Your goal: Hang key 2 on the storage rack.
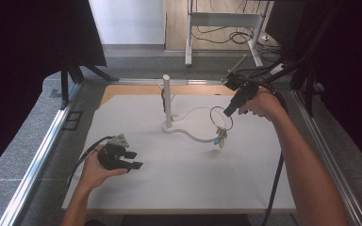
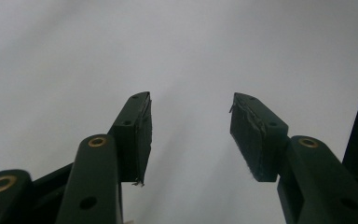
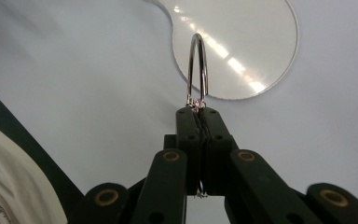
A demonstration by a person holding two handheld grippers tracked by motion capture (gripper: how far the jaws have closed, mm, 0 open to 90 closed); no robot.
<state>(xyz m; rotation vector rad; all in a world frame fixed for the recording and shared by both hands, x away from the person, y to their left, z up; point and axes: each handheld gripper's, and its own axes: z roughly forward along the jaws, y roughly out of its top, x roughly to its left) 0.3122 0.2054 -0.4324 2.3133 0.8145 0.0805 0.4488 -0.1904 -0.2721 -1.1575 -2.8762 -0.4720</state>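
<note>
Metal key ring (image 1: 221, 118) pinched in your right gripper (image 1: 229, 111) jaws, lifted | left gripper (image 1: 133, 160) jaws open, idle | stand (image 1: 167, 101) peg probably next

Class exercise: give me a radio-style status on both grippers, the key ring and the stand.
Right gripper shut on key ring, held above the mat. Left gripper open, empty, low over the mat. White stand upright left of the ring, nothing between them.
</note>
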